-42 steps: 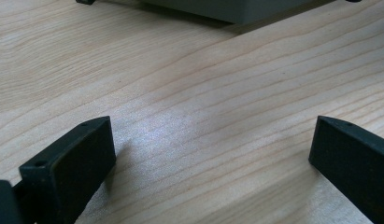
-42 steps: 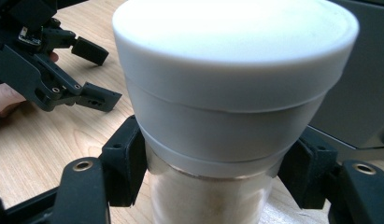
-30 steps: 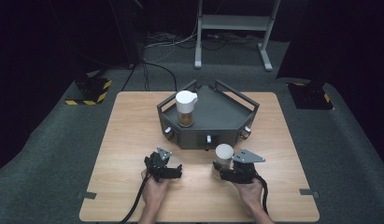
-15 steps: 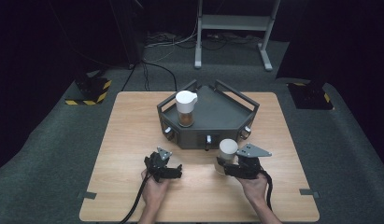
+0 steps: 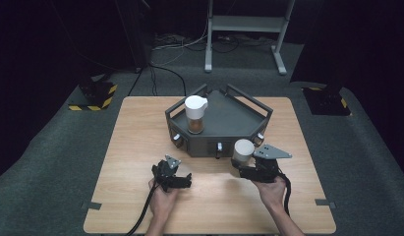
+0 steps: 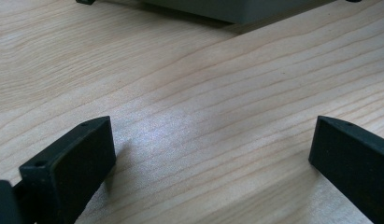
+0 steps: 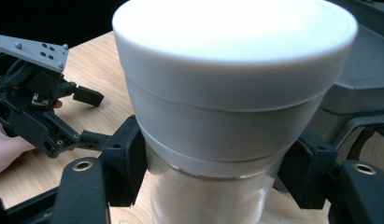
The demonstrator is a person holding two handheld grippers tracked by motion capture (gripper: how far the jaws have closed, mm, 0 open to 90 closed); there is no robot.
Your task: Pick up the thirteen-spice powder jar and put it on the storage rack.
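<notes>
A clear jar with a white lid [image 7: 234,70] stands upright between the jaws of my right gripper [image 7: 217,177], which is shut on its glass body just below the lid. In the high view this jar [image 5: 243,150] is just in front of the dark grey angular tray unit [image 5: 239,115], with the right gripper [image 5: 242,167] under it. A second white-lidded jar [image 5: 195,114] with brown contents stands on the unit's left part. My left gripper [image 5: 186,180] rests low over the table, jaws wide apart with bare wood between them [image 6: 213,144].
The wooden table [image 5: 135,142] has open surface at left and front. The unit has raised handles and knobs [image 5: 219,146] on its front face. The left gripper [image 7: 94,117] shows to the side in the right gripper view. Dark floor, cables and a metal stand lie beyond.
My right gripper with the white-lidded jar has shifted a little to the right and away from the person. The left gripper has stayed put.
</notes>
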